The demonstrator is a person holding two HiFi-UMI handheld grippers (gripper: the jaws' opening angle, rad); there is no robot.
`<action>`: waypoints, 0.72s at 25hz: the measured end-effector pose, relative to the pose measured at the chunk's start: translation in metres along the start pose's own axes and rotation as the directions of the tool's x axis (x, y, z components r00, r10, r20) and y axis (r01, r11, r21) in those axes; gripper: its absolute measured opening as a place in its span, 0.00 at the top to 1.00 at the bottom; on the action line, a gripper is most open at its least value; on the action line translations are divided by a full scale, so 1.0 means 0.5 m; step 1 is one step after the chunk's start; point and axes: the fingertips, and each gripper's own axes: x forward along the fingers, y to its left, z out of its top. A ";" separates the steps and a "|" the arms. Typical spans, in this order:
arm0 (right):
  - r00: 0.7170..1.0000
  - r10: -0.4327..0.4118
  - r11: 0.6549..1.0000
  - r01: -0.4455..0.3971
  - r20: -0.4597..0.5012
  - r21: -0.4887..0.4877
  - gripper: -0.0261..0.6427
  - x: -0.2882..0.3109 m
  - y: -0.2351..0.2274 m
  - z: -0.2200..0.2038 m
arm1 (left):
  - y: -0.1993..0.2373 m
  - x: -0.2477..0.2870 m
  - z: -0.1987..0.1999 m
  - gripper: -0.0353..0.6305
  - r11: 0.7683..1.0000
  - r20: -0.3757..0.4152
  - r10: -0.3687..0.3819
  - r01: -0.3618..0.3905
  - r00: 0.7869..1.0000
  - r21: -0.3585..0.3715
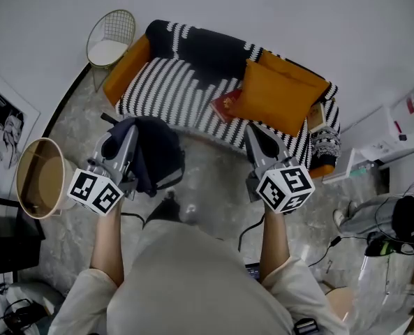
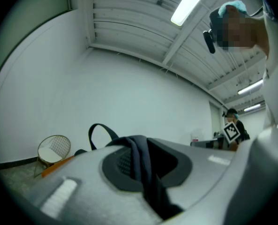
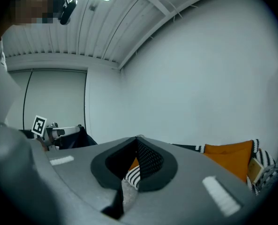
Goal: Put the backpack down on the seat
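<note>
A dark navy backpack [image 1: 158, 152] hangs in front of the sofa, over the marble floor. My left gripper [image 1: 126, 128] is shut on one of its straps [image 2: 141, 165], which runs down between the jaws in the left gripper view; a carry loop [image 2: 97, 130] sticks up beyond them. The seat is a sofa [image 1: 172, 89] under a black-and-white striped cover, straight ahead. My right gripper [image 1: 253, 130] hovers by the sofa's front edge with its jaw tips together and nothing in them [image 3: 136, 138].
On the sofa lie large orange cushions [image 1: 280, 93], a red book [image 1: 225, 105] and a patterned cushion [image 1: 325, 145]. A gold wire chair [image 1: 111, 37] stands at the back left, a round wooden basket [image 1: 42, 176] at the left. White shelves [image 1: 388, 128] and cables [image 1: 332, 243] are at the right.
</note>
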 end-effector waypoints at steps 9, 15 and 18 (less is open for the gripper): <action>0.998 0.069 0.996 -0.069 0.003 0.056 0.95 0.118 -0.075 0.001 | 0.085 0.125 -0.032 0.90 1.000 -0.024 0.004 -0.004 1.000 0.025; 0.996 0.092 0.995 -0.092 0.001 0.029 0.96 0.263 -0.122 0.026 | 0.193 0.231 -0.027 0.90 1.000 -0.020 0.003 -0.003 1.000 0.029; 0.995 0.098 0.995 -0.098 0.001 0.017 0.96 0.345 -0.141 0.049 | 0.253 0.285 -0.015 0.90 1.000 -0.021 -0.001 0.002 1.000 0.028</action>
